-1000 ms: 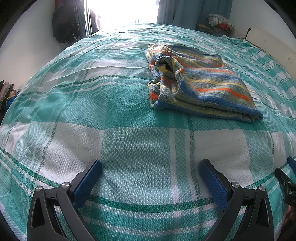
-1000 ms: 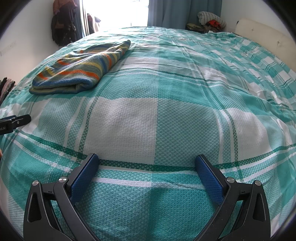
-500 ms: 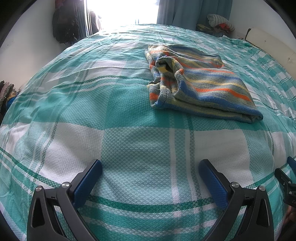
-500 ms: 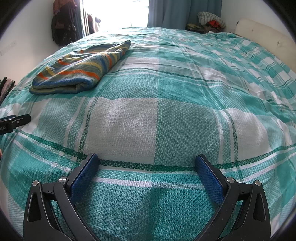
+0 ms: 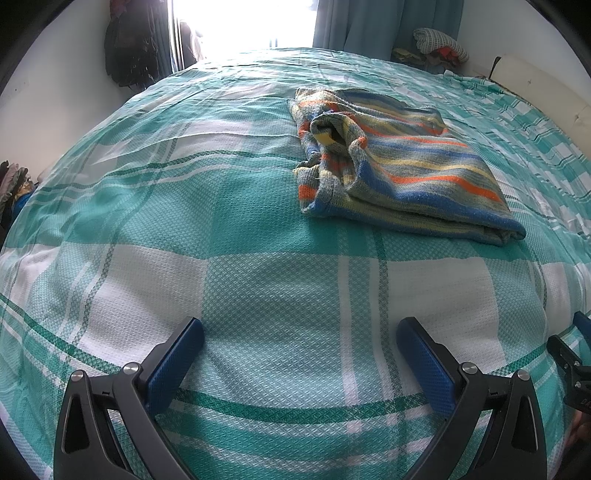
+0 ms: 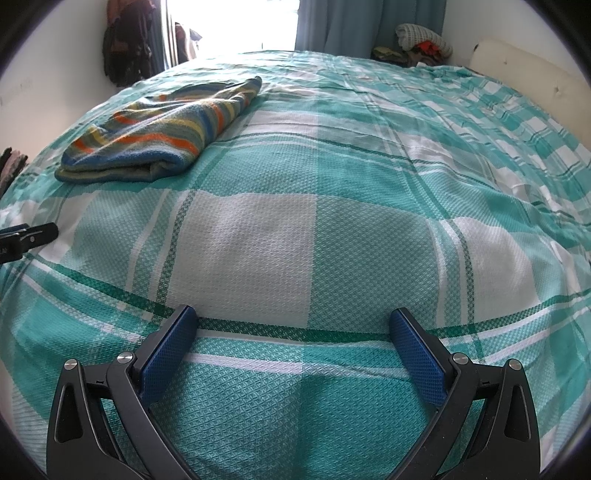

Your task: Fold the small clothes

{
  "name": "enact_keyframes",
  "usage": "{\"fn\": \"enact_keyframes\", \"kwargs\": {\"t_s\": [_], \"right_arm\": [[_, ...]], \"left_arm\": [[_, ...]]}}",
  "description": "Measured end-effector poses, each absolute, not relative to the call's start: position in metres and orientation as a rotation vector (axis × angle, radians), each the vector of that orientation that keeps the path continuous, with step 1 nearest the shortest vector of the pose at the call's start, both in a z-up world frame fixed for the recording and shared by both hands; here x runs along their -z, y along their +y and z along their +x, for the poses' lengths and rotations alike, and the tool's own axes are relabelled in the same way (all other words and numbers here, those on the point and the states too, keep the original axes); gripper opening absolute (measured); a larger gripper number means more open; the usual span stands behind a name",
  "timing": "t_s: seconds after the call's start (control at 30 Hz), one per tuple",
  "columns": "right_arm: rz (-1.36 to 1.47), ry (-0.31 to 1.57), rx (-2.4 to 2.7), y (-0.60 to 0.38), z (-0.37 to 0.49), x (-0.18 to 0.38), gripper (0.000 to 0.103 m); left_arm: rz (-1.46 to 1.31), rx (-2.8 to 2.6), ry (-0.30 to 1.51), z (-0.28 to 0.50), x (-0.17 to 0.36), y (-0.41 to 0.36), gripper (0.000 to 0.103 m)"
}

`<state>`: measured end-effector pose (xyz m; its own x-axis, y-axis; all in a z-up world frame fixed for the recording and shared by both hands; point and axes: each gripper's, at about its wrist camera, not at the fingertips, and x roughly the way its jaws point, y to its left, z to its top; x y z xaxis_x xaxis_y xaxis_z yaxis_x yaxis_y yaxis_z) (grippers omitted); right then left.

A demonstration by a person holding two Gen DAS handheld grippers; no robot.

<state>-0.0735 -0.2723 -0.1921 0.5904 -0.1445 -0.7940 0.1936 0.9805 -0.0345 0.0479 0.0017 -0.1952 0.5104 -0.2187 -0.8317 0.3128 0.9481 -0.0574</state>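
Observation:
A striped knit garment [image 5: 402, 166], blue, orange, yellow and grey, lies folded on the teal and white checked bedspread [image 5: 184, 206]. In the left wrist view it is ahead and to the right of my left gripper [image 5: 299, 328], which is open and empty just above the bedspread. In the right wrist view the garment [image 6: 159, 133] lies far to the upper left. My right gripper [image 6: 293, 317] is open and empty over the bedspread [image 6: 369, 221]. Each gripper's tip shows at the edge of the other's view.
Dark clothes hang on the wall at the far left [image 5: 129, 48]. A pile of clothes [image 5: 436, 48] sits beyond the bed at the back right. A cream headboard [image 6: 528, 74] runs along the right side. A bright window and blue curtain [image 5: 362, 22] are behind.

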Motion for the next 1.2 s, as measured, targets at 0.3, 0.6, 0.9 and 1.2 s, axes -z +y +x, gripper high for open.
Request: {"fn": "enact_keyframes", "kwargs": {"t_s": [0.3,0.6,0.9,1.2], "right_arm": [[0.412,0.944,-0.078,-0.323,-0.011,0.132,0.102],[0.835,1.025,-0.292,-0.336,0.164,0.201,0.085],[0.312,0.92,-0.271,-0.276,0.162,0.12,0.025],[0.217,0.799,-0.239,-0.284,0.134,0.055,0.047]], "left_arm": [[-0.265,0.517,0.919,0.116,0.116,0.051,0.1],[-0.262,0.526,1.168,0.239,0.185,-0.019,0.099],[-0.126,0.603,1.065,0.222,0.128,-0.048,0.017],[-0.062,0.562,0.93,0.203,0.07,-0.043,0.06]]}}
